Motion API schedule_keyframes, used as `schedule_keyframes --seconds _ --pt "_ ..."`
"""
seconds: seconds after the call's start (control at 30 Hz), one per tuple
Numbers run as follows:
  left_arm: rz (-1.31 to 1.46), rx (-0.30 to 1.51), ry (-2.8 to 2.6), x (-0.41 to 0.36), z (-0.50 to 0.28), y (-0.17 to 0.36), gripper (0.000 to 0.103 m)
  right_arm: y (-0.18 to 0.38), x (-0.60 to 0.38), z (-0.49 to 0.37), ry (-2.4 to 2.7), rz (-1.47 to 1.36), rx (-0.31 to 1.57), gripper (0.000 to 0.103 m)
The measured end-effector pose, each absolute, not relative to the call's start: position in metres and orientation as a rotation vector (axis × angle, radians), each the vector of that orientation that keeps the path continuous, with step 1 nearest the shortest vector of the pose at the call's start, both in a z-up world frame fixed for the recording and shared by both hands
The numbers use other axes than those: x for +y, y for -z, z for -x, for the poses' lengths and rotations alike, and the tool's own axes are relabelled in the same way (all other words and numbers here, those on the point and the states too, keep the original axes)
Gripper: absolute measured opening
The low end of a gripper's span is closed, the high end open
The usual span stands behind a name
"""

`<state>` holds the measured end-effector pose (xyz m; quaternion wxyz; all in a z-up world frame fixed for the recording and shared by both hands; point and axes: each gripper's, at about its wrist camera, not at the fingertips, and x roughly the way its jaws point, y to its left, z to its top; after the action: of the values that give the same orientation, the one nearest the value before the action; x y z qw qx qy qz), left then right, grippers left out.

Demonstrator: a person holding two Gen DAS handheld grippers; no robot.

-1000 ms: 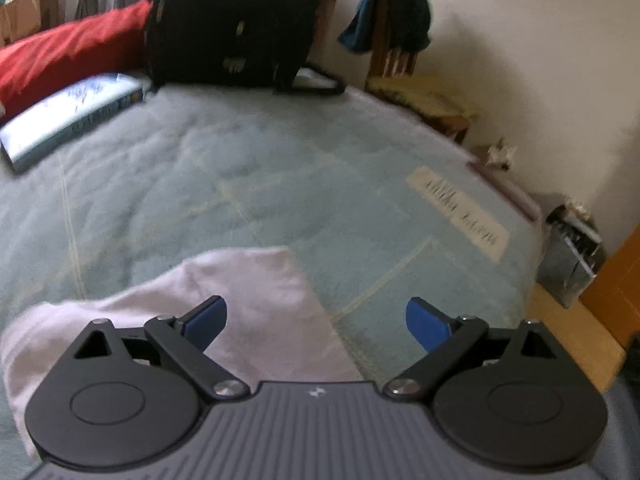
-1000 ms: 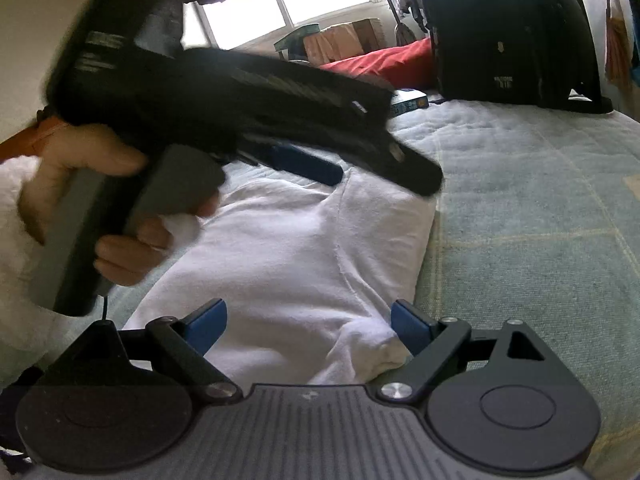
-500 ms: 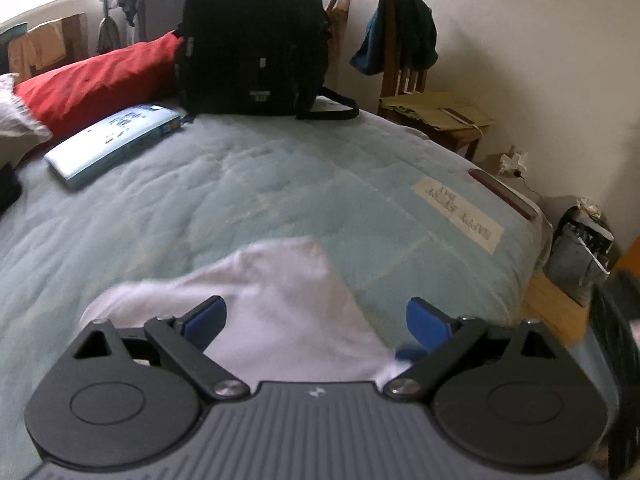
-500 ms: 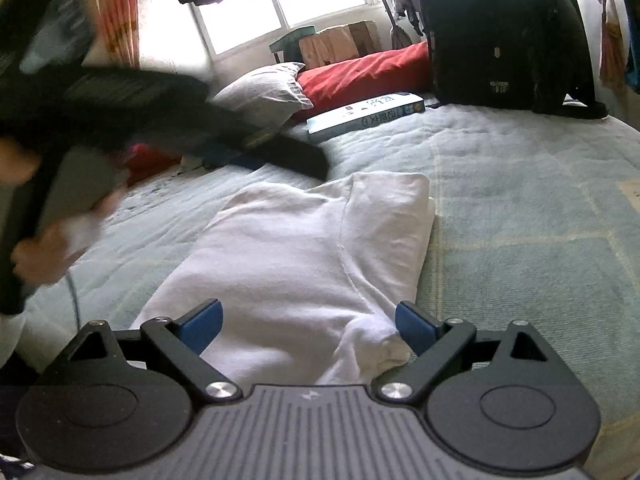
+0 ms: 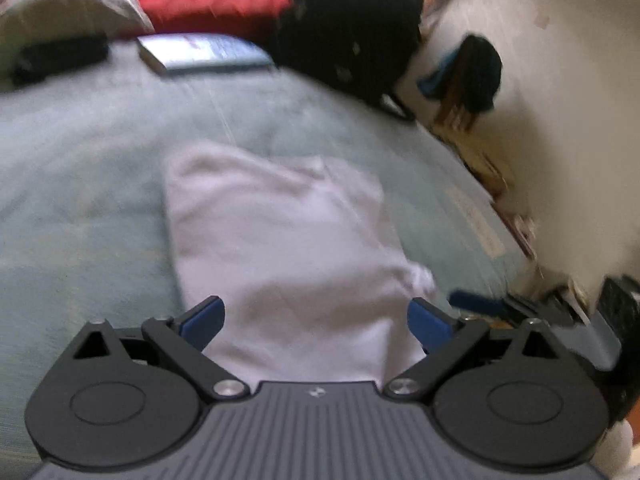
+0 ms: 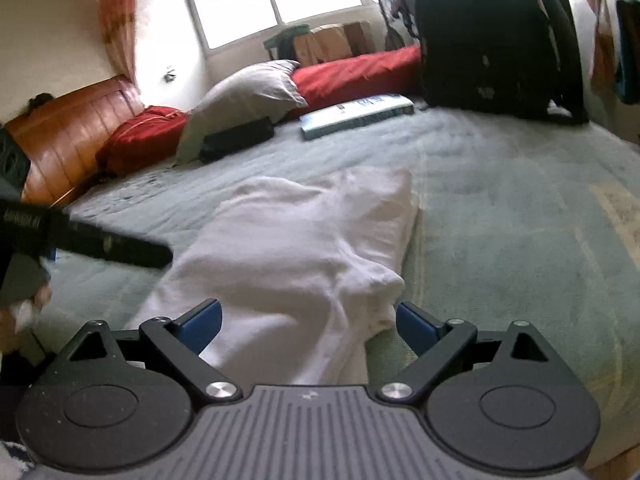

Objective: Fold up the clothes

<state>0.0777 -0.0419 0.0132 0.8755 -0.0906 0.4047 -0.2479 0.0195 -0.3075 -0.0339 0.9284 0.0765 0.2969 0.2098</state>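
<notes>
A white garment (image 5: pixel 280 248) lies folded into a long rectangle on the grey-green bedspread (image 5: pixel 80 200). My left gripper (image 5: pixel 316 322) hovers open over its near end, blue pads wide apart, nothing held. In the right wrist view the same white garment (image 6: pixel 304 248) stretches away from my right gripper (image 6: pixel 308 324), which is open and empty above the near, bunched end. The left gripper's black body (image 6: pixel 100 244) pokes in from the left edge there, held by a hand (image 6: pixel 24 312). The right gripper's blue finger (image 5: pixel 476 300) shows at the right in the left wrist view.
A black backpack (image 6: pixel 492 36) stands at the far side of the bed, with a book (image 6: pixel 356 114), a red pillow (image 6: pixel 356 72), a grey pillow (image 6: pixel 248 100) and a black case (image 6: pixel 236 140) nearby. A wooden headboard (image 6: pixel 68 128) is at left. A chair with clothes (image 5: pixel 468 80) stands against the wall.
My left gripper has swung back and left, away from over the garment, so the whole folded garment now shows in its view. The right gripper has barely moved. Both stay open.
</notes>
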Motion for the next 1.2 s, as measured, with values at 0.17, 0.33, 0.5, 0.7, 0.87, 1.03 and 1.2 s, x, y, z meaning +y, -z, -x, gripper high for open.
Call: schedule_keyframes --seconds 0.17,0.33,0.5,0.7,0.87,1.03,1.2 --pt "0.060 0.773 0.389 -0.040 -0.066 -0.028 0.098 0.018 -0.287 -0.009 -0.575 -0.142 0.568 0.096" --pt "-0.222 0.729 0.334 -0.050 -0.038 -0.018 0.098 0.023 -0.272 -0.004 -0.544 -0.068 0.609 0.096" --pt "-0.306 0.727 0.314 -0.048 -0.018 -0.006 0.099 0.029 -0.286 0.006 -0.586 -0.130 0.623 0.096" --pt "-0.251 0.733 0.257 -0.040 -0.015 -0.007 0.099 0.045 -0.282 0.013 -0.576 -0.122 0.690 0.090" --pt "-0.271 0.723 0.271 -0.043 -0.011 -0.006 0.099 0.054 -0.301 0.019 -0.521 -0.192 0.709 0.067" --pt "-0.293 0.713 0.289 -0.051 -0.010 -0.006 0.099 0.056 -0.310 0.021 -0.455 -0.224 0.678 0.057" --pt "-0.321 0.713 0.312 -0.058 -0.007 -0.003 0.099 0.064 -0.310 0.013 -0.413 -0.197 0.697 0.049"
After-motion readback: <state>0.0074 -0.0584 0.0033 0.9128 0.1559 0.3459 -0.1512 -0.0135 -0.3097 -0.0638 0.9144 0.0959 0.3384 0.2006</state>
